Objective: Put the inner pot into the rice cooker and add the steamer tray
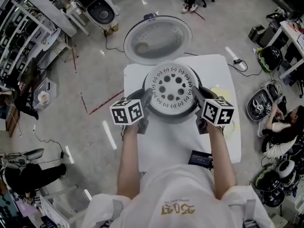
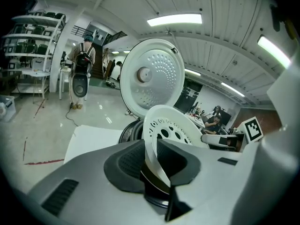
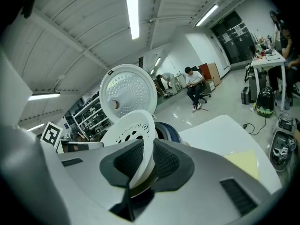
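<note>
The white steamer tray [image 1: 171,87], round with several holes, sits in the mouth of the rice cooker [image 1: 167,116] on the white table [image 1: 175,141]. The cooker's lid [image 1: 157,38] stands open behind it. My left gripper [image 1: 147,98] has the tray's left rim between its pads without pressing on it. My right gripper [image 1: 197,98] stands the same way at the right rim. In the left gripper view the tray [image 2: 174,125] rises edge-on between the jaws of the left gripper [image 2: 151,159]. In the right gripper view the tray [image 3: 132,125] does so in the right gripper [image 3: 143,161]. The tray hides the cooker's inside.
A yellow sheet [image 1: 221,95] lies on the table to the right of the cooker, and a dark device [image 1: 200,158] lies near the front edge. Other rice cookers [image 1: 259,104] and cables lie on the floor around. People sit at the right [image 1: 285,127] and the left.
</note>
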`<state>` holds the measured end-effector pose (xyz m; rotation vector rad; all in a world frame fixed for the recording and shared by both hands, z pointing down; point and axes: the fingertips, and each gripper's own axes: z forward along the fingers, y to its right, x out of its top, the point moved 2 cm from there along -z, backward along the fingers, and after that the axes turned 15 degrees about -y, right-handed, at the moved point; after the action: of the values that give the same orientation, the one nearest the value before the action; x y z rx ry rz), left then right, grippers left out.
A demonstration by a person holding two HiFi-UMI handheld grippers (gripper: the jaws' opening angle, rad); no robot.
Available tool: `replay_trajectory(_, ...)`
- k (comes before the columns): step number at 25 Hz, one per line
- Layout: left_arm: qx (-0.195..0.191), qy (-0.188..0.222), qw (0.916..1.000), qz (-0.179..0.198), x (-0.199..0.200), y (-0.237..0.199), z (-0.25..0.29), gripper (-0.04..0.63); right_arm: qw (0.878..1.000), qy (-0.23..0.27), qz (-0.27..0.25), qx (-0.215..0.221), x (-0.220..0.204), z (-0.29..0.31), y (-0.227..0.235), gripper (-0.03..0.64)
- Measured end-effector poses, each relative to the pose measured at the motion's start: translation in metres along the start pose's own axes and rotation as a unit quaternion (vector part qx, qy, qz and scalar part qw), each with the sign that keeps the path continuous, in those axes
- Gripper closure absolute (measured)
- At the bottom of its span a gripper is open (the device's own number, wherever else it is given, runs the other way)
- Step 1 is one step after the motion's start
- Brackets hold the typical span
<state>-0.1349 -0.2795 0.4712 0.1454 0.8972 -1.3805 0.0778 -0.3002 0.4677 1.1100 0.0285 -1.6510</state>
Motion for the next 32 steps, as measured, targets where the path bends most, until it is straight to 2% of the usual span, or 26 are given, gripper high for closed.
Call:
replay_trajectory(13,0.056,-0.022,0.9966,0.056,-0.005,0.005,0.011,0.468,0.998,-0.009,-0.042,-0.038,-0.006,0.006,0.009,0.514)
replay_trajectory(19,0.094,-0.033,0.9906,0.094,-0.007,0.005,0.009,0.448,0.996,-0.015,-0.071,-0.059,-0.008,0.01,0.008,0.502)
replay_trajectory(25,0.132,-0.047,0.9809,0.136,-0.01,0.008,0.008,0.41,0.993,-0.018,-0.089,-0.074,-0.009,0.01,0.003,0.494)
replay_trajectory(31,0.148,-0.049,0.9764,0.15,-0.01,0.009,0.006,0.394,0.988,-0.03,-0.118,-0.094,-0.007,0.01,0.002,0.476)
replay_trajectory(32,0.155,-0.052,0.9746,0.153,-0.012,0.008,0.006,0.371,0.987,-0.031,-0.124,-0.099,-0.008,0.011,0.003,0.471)
